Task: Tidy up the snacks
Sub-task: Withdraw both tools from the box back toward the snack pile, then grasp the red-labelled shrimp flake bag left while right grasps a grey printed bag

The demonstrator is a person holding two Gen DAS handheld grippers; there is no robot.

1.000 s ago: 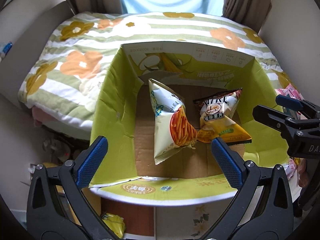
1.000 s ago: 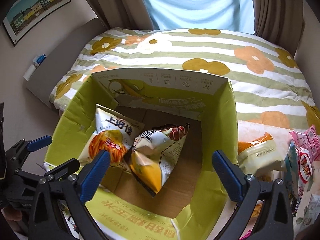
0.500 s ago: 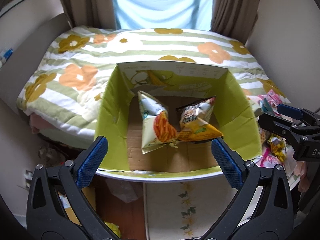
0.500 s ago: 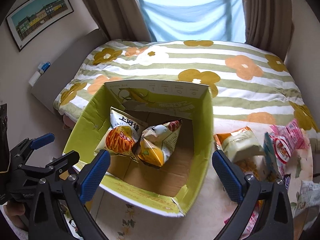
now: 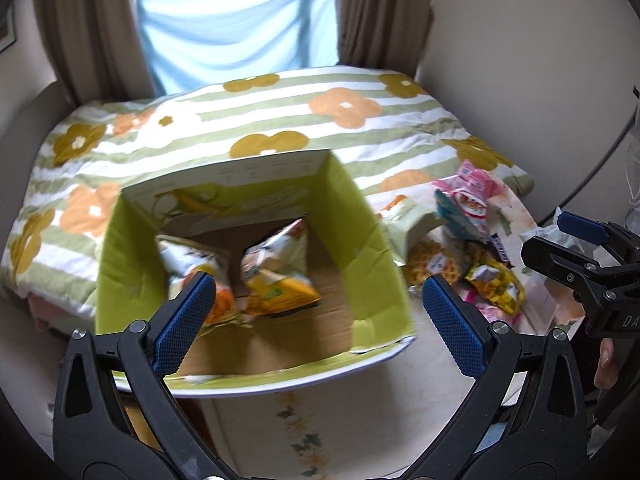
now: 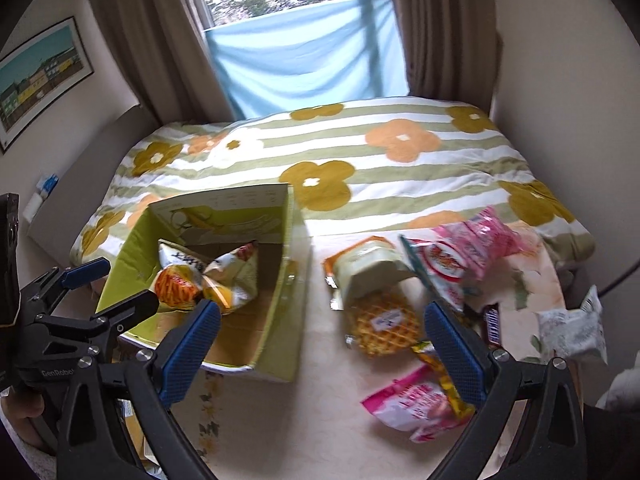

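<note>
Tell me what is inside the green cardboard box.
Inside the green cardboard box: two snack bags, a white-and-orange one and a white-and-yellow one, leaning together on bare cardboard. Anything beneath them is hidden.

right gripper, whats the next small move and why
Probably lower the right gripper, open and empty, onto the waffle pack just ahead of it. The green box holds only two chip bags, while the waffle pack and other snacks lie loose on the table beside it.
</note>
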